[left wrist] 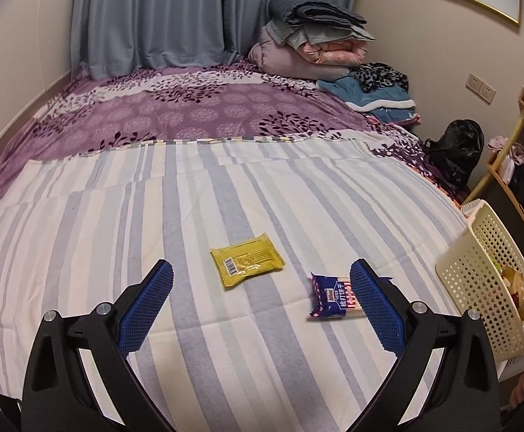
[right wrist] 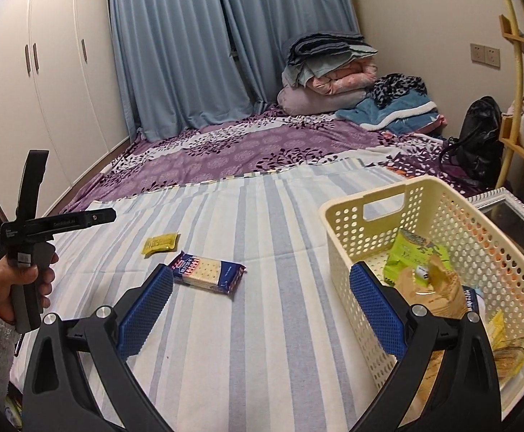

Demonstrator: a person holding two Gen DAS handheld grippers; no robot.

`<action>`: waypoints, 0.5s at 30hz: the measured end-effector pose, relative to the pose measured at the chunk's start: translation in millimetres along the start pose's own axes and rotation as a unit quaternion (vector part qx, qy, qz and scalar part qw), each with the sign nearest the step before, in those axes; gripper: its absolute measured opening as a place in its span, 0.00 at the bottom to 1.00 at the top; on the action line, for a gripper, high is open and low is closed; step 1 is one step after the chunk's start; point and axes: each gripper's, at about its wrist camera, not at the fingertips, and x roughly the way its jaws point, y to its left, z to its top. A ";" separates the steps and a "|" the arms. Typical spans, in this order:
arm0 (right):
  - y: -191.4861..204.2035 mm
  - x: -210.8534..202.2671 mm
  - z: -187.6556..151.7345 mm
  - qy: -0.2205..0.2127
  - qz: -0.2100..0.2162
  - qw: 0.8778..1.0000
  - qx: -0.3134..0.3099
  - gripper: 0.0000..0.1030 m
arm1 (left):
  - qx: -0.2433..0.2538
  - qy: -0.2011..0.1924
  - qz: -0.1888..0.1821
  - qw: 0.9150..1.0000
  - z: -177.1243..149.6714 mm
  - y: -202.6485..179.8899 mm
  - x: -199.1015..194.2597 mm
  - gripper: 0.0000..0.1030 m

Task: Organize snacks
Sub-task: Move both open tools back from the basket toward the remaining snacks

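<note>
Lying just beyond left gripper (left wrist: 262, 288): yellow packet (left wrist: 246, 260), seemingly flat.

Bed (left wrist: 226, 360) spread with a blue-and-cream striped sheet (right wrist: 262, 324) near, a purple floral cover (left wrist: 190, 115) beyond. On the stripes: yellow snack packet (left wrist: 246, 264), flat; blue cracker packet (right wrist: 207, 272) just beside it, apart; cream perforated basket (right wrist: 348, 252) at the right edge, snacks inside. At the far end: folded bedding stacked (left wrist: 308, 43), blue blanket (right wrist: 395, 111) with a spotted cloth on top.
</note>
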 end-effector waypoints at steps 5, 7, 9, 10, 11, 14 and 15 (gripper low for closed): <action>10.2 15.6 -6.6 0.022 0.014 1.000 -0.009 0.95 | -0.020 0.013 0.002 1.000 1.0 12.9 18.9 0.97; 15.0 19.4 -8.8 0.029 0.019 0.999 -0.012 0.95 | -0.012 0.020 0.014 1.000 0.4 16.2 28.7 0.97; 18.6 25.1 -11.0 0.037 0.024 0.999 -0.014 0.95 | 0.000 0.031 0.026 0.999 -2.1 18.8 39.7 0.97; 19.3 27.6 -11.6 0.040 0.026 0.999 -0.014 0.95 | 0.008 0.038 0.030 0.999 -4.4 19.1 46.5 0.97; 20.9 31.0 -12.9 0.044 0.028 0.999 -0.015 0.95 | 0.016 0.047 0.033 0.998 -7.1 18.6 53.7 0.97; 26.8 39.1 -18.2 0.054 0.034 0.998 -0.016 0.95 | 0.040 0.067 0.034 0.996 -14.4 16.2 72.1 0.97; 29.0 42.3 -19.5 0.059 0.037 0.997 -0.018 0.95 | 0.050 0.075 0.035 0.995 -16.8 14.3 79.4 0.97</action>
